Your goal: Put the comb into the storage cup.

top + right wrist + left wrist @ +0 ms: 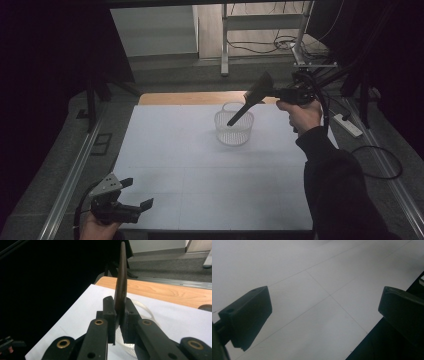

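While the left gripper rests open near the table edge, the right gripper clamps a dark spatula, its handle tip dipping into the clear basket.

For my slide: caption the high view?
Right claw holds a spatula over a basket; left claw idle.

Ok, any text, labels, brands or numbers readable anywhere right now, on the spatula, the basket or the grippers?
None can be read in these views.
Spatula, clamped in the right gripper: dark and plain, no print visible.
Basket: clear mesh, no label.
Left gripper, jaws open: plain black pads, and its grey plate shows no marking.
Table: bare white sheet with thin seam lines only.
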Motion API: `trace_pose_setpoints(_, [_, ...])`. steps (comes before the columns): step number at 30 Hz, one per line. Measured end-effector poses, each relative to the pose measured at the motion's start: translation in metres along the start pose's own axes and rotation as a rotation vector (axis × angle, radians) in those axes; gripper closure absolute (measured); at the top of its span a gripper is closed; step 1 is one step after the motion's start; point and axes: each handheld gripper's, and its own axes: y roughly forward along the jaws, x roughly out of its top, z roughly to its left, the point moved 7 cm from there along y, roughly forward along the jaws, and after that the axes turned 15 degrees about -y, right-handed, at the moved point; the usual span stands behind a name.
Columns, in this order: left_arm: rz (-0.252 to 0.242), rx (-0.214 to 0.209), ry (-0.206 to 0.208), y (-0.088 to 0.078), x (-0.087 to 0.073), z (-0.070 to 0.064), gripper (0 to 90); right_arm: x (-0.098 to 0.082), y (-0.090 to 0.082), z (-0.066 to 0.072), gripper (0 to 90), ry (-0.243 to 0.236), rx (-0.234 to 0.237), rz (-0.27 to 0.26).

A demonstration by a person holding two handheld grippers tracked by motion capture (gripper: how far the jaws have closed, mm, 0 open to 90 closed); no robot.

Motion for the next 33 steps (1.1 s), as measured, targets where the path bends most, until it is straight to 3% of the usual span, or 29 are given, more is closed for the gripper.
trace_pose_setpoints(12, [0.003, 0.002, -0.002, 0.0, 0.0, 0.0, 0.0, 0.004, 0.016, -0.012, 83.5, -0.008, -0.047, 0.009])
trace_pose_setpoints(21, [0.007, 0.002, -0.005, 0.001, 0.0, 0.0, 0.0, -0.002, 0.032, -0.018, 83.5, -0.023, -0.075, 0.039])
trace_pose_setpoints(33, [0.007, 0.003, -0.011, 0.001, 0.0, 0.001, 0.0, -0.018, 0.05, -0.021, 83.5, -0.012, -0.073, 0.072])
